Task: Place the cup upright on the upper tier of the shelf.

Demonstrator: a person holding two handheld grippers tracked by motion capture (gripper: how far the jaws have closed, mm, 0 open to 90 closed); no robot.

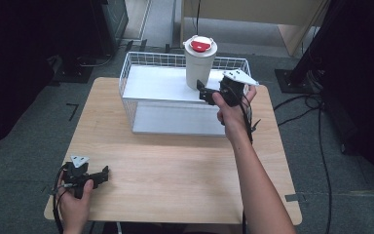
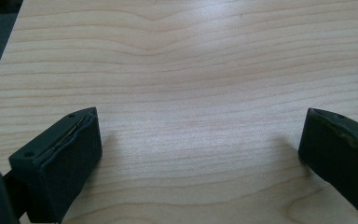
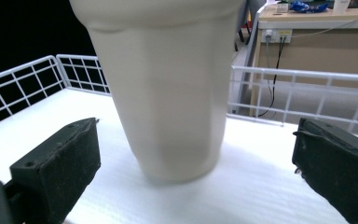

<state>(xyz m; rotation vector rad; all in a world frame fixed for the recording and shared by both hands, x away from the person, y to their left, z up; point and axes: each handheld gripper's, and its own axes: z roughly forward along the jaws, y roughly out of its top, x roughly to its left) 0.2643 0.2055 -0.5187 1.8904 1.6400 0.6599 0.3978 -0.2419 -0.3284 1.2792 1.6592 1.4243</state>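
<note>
1 white cup (image 3: 168, 88) between right tool (image 3: 196, 158) jaws

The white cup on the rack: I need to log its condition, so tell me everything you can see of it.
The white cup is a tall, tapered tumbler, wider at the top, matte and plastic-looking. A white lid with a red centre closes it. It stands upright on the upper shelf of the white wire rack, near the back right. In the right gripper view its base rests flat on the shelf. The right gripper faces it with jaws open on either side, not touching.
</note>
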